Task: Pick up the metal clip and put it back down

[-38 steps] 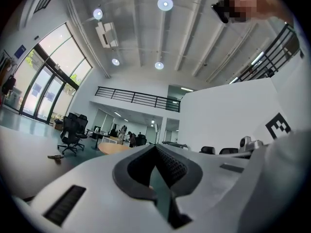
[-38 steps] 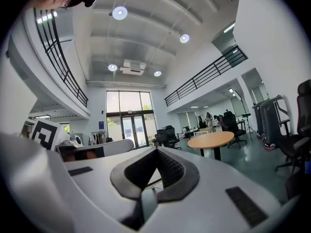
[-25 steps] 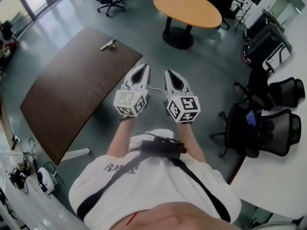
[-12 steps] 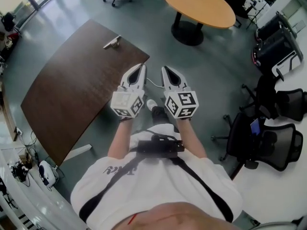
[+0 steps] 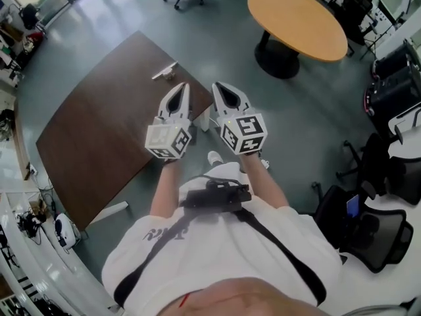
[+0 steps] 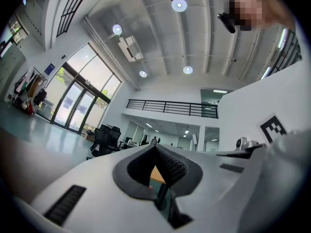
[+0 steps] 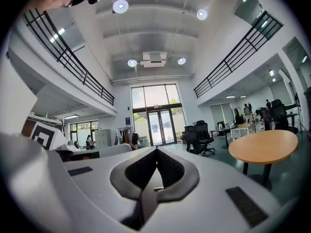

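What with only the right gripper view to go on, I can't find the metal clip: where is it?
Observer: In the head view the metal clip lies on the dark brown table, near its far edge.
Operator: Is a tool on it?
Observer: No. The left tool is nearest, with its tip short of the clip. It is shut and empty.
Operator: And mine?
Observer: The right tool is beside the left one, farther from the clip.

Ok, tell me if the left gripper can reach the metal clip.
Probably yes: the metal clip lies alone on the table just ahead of the left gripper, nothing between; its fingers are shut.
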### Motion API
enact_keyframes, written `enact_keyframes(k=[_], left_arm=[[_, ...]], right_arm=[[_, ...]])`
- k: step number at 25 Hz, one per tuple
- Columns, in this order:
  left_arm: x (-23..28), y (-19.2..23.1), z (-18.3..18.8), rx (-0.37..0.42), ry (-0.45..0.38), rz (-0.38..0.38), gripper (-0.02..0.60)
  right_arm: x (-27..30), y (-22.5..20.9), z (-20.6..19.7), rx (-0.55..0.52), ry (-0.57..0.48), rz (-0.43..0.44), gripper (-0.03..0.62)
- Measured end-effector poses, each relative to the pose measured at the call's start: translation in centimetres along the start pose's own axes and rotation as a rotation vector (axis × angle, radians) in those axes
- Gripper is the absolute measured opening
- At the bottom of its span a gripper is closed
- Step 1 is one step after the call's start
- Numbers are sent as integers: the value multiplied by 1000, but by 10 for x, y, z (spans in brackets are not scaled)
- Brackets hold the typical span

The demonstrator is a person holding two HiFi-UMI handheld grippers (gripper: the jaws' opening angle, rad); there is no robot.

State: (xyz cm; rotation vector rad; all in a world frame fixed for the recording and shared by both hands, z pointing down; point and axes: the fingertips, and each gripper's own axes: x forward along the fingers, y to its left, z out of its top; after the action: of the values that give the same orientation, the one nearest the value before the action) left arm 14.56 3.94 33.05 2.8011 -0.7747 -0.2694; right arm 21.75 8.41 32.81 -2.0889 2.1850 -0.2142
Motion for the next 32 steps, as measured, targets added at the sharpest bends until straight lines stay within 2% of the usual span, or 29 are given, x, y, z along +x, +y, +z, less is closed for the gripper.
enact_keyframes(k=[5, 13, 19, 24, 28, 32], left_arm=[[41, 18, 4, 22, -32, 72, 9], [90, 34, -9, 78, -30, 189, 9], [64, 88, -22, 68, -2, 381, 9], [35, 145, -28, 50, 17, 462, 9], [33, 181, -48, 27, 56, 493, 9], [41, 223, -72, -15, 100, 511, 9]], right_arm=[[44, -18, 13, -12, -1, 98, 6], [96, -56, -3, 25, 52, 236, 6], [139, -30, -43, 69, 158, 366, 6], [181, -3, -76, 71, 216, 365, 6], [209, -2, -105, 74, 279, 350, 7], [245, -1, -140, 28, 372, 336, 8]])
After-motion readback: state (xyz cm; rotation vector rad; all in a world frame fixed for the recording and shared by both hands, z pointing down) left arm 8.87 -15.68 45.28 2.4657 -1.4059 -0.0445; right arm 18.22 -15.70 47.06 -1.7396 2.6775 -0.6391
